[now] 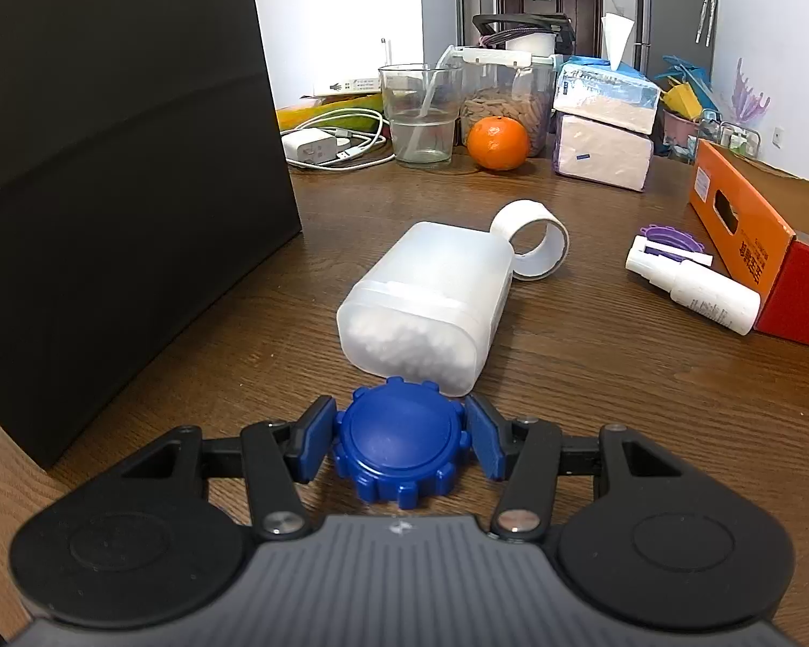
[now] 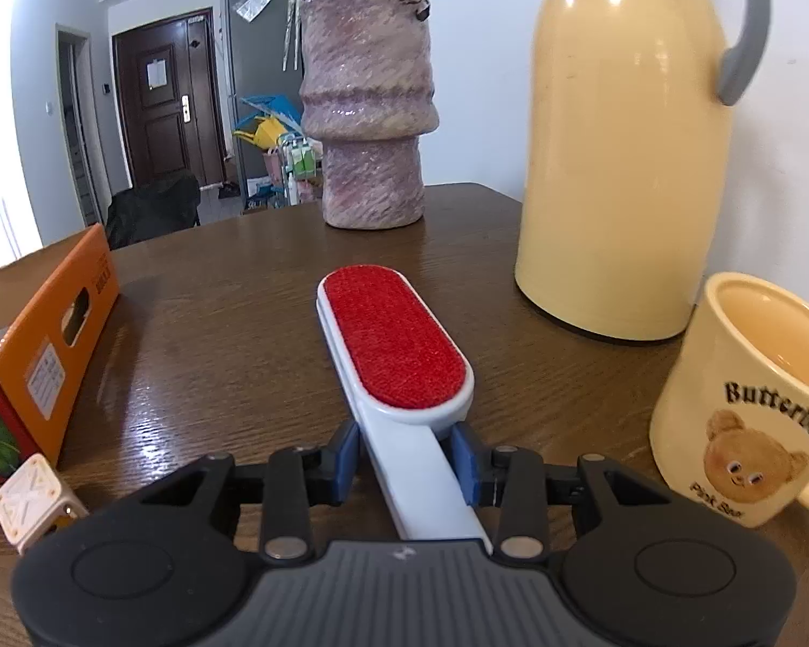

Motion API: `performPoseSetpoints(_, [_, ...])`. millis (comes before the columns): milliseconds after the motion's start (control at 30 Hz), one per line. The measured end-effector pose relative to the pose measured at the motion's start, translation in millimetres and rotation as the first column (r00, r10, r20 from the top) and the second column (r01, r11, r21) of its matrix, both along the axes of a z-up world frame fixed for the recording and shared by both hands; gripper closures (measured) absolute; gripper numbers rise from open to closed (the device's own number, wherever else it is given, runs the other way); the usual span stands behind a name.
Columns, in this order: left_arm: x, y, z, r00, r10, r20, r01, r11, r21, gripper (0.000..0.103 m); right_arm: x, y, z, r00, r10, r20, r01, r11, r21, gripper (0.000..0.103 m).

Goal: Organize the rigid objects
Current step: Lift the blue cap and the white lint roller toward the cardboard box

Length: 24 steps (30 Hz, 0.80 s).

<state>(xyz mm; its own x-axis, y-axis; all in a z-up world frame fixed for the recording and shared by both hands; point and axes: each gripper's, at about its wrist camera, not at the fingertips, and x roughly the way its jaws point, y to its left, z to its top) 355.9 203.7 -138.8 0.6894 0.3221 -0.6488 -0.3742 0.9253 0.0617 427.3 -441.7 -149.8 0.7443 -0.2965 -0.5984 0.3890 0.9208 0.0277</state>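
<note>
In the left wrist view my left gripper is shut on a blue notched lid, just above the wooden table. A translucent white box of cotton swabs lies on its side just ahead, with a white tape ring behind it. A white spray bottle and a purple notched lid lie to the right by an orange box. In the right wrist view my right gripper is shut on the white handle of a red-padded lint brush, which points forward over the table.
A large black box stands at the left. Glass cup, orange, jar, tissue packs and cables line the far edge. Vase, cream thermos, bear mug, orange box and a white cube surround the brush.
</note>
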Motion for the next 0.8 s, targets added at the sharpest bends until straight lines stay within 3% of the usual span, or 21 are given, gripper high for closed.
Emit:
performPoseSetpoints(333, [-3, -2, 2, 1.000, -0.011, 0.006, 0.011, 1.000, -0.010, 0.049, -25, 3, 8, 0.999, 0.020, 0.032, -0.020, 1.000, 0.003, 0.067])
performPoseSetpoints(800, [-29, -17, 23, 0.996, -0.067, 0.059, 0.066, 0.998, 0.010, 0.049, -97, 22, 33, 0.993, 0.073, 0.093, -0.072, 0.997, -0.020, 0.067])
